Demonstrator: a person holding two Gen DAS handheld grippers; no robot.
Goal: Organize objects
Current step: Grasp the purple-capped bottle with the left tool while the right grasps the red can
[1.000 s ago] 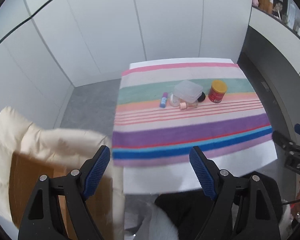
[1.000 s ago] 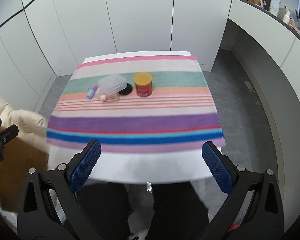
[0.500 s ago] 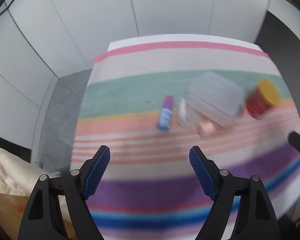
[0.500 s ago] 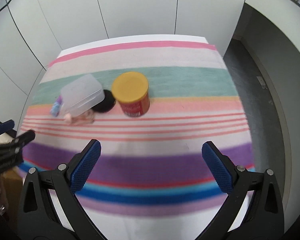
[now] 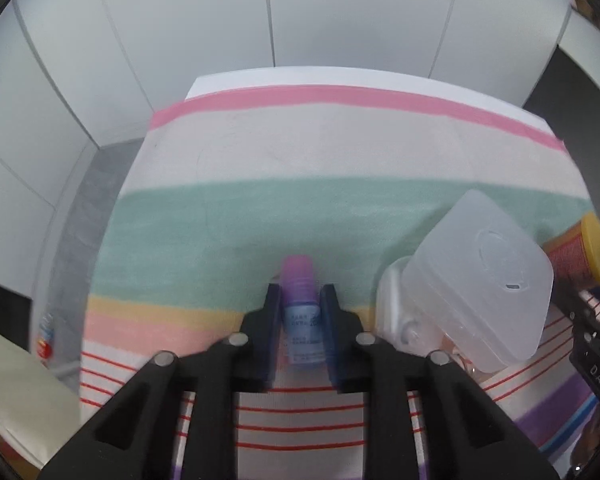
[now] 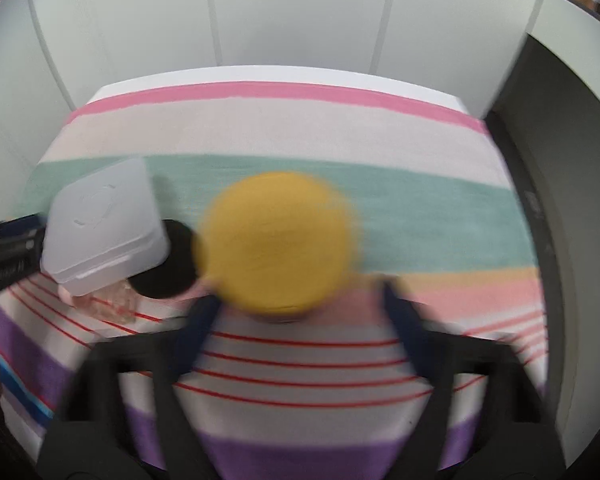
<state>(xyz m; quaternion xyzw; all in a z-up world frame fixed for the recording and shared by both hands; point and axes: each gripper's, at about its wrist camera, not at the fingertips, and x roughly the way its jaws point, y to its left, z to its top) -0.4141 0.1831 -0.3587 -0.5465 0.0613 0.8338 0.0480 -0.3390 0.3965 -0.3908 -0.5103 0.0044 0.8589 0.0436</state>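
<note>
A striped cloth (image 5: 340, 152) in pink, cream, green, peach, thin red lines and purple covers the tabletop (image 5: 300, 74), whose bare white far edge shows in front of pale wall panels (image 5: 340, 12).

On the cloth, right of centre in the left wrist view, a frosted plastic box (image 5: 480, 280) sits tilted on top of smaller things, among them a white container (image 5: 392, 300) under its left side. In the right wrist view the same box (image 6: 104, 220) lies to the left, with a round black item (image 6: 168, 260) just beside it on the right and a clear pinkish bottle (image 6: 108, 300) under its near edge.

The red can with a yellow lid (image 6: 278, 242) stands near the middle of the cloth, touching or just beside the black item. The right gripper (image 6: 300, 320) is blurred; its fingers (image 6: 196, 328) are closing on either side of the can's near part, and contact cannot be made out.

The left gripper (image 5: 300, 328) has its fingers (image 5: 270, 332) pressed together on a small blue tube with a purple cap (image 5: 300, 312), which lies on the cloth left of the box, cap pointing far.
</note>
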